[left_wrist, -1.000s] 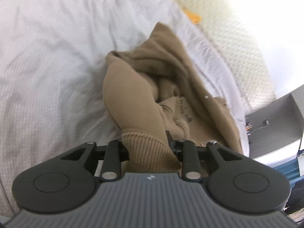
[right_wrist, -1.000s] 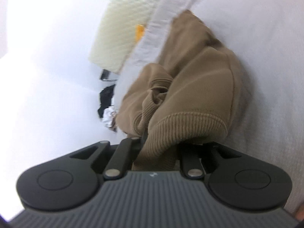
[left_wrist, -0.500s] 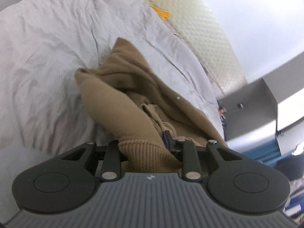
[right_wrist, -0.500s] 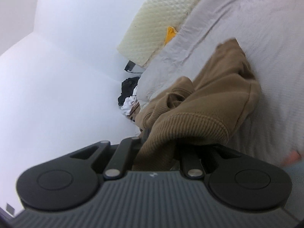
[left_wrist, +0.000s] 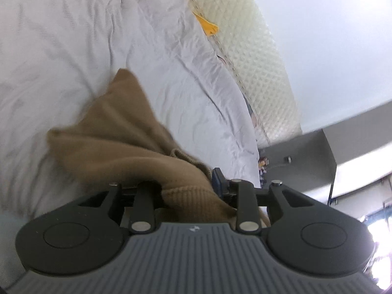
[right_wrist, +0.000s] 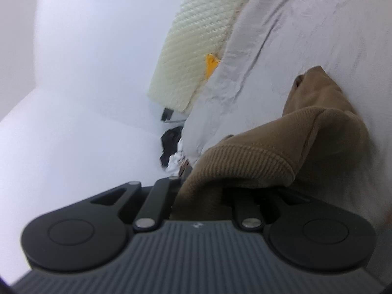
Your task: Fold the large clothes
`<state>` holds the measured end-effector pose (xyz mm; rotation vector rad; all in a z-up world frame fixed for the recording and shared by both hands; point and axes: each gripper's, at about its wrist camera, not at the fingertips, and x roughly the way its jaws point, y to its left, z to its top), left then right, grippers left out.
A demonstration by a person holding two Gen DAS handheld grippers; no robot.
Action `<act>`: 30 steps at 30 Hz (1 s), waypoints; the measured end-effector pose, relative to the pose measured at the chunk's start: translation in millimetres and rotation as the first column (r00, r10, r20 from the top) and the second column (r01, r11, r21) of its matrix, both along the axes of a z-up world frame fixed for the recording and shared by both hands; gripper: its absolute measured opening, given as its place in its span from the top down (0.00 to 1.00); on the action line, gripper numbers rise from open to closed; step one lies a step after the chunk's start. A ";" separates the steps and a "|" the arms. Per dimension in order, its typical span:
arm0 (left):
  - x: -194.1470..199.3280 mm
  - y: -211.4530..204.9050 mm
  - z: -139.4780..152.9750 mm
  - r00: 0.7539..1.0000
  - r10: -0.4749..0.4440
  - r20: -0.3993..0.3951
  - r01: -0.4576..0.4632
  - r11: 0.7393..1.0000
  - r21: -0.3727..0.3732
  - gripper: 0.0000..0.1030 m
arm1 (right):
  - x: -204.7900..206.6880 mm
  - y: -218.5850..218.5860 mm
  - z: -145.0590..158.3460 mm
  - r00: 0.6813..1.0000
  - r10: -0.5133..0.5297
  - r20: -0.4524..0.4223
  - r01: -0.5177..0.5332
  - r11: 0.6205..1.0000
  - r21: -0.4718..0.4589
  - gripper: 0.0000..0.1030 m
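Note:
A tan-brown sweatshirt (left_wrist: 117, 142) with ribbed hem lies bunched over the white bed sheet (left_wrist: 73, 36). My left gripper (left_wrist: 188, 193) is shut on the ribbed hem, which covers its fingers. In the right wrist view the same sweatshirt (right_wrist: 325, 132) hangs from my right gripper (right_wrist: 213, 193), which is shut on another stretch of ribbed hem (right_wrist: 245, 161). Both sets of fingertips are hidden by cloth. The far sleeve end trails onto the sheet.
A cream quilted mattress (left_wrist: 257, 56) stands against the white wall past the bed, with a yellow tag (left_wrist: 208, 27) by it. A grey cabinet (left_wrist: 301, 156) is at the right. Dark and white clothes (right_wrist: 171, 147) lie on the floor beyond the bed edge (right_wrist: 196, 122).
Both grippers have lifted and tilted upward with the hem held; the sweatshirt has been drawn toward them and stretched out, and more wall and mattress now show.

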<state>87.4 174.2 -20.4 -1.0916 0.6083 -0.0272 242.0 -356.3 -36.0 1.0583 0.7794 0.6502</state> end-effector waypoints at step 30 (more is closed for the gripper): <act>335.1 86.2 -141.2 0.936 0.054 -0.349 -0.041 0.998 0.044 0.71 | 266.5 90.5 -163.8 0.919 -0.174 -0.355 0.128 0.981 -0.149 0.84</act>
